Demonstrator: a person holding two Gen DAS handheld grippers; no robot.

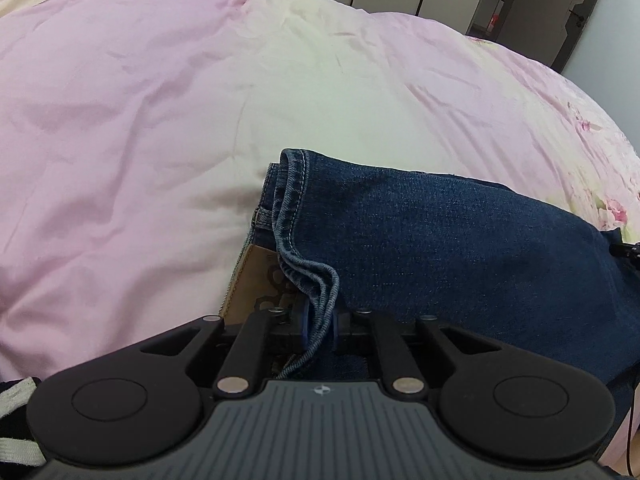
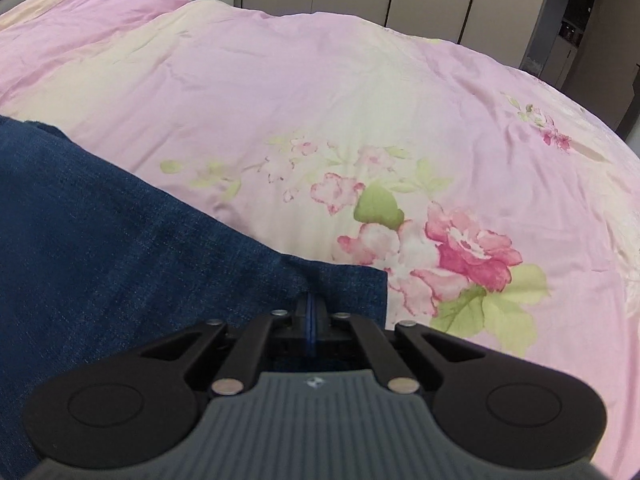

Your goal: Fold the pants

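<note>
I have the jeans (image 1: 460, 248) lying on the bed, over the pink and cream floral quilt (image 1: 140, 120), toward the near edge of the bed where I stand. My left gripper (image 1: 319, 320) has its jaws clamped on the stitched hem ends, which bunch up in a small ridge between them; under that hem I can see the waistband with its brown leather patch (image 1: 260, 276), so the leg ends have been brought up onto the waist end and the pants already sit doubled over lengthwise. My right gripper (image 2: 311, 312) has its jaws pressed fully together at the other end of the bundle, where the denim makes a squared corner beside the big pink flower print (image 2: 472, 252); the cloth rises in a slight pucker right at the tips, and only a thin dark blue line shows between them, so I cannot tell whether they pinch the fold or merely rest on it. As I judge it, the first fold is made and is being set down: the top layer lies fairly smooth, though the hems are rumpled and not squared to the waistband. What is left, I think, is to release the hems, flatten them, and make one more fold to bring the bundle to a compact shape.
</note>
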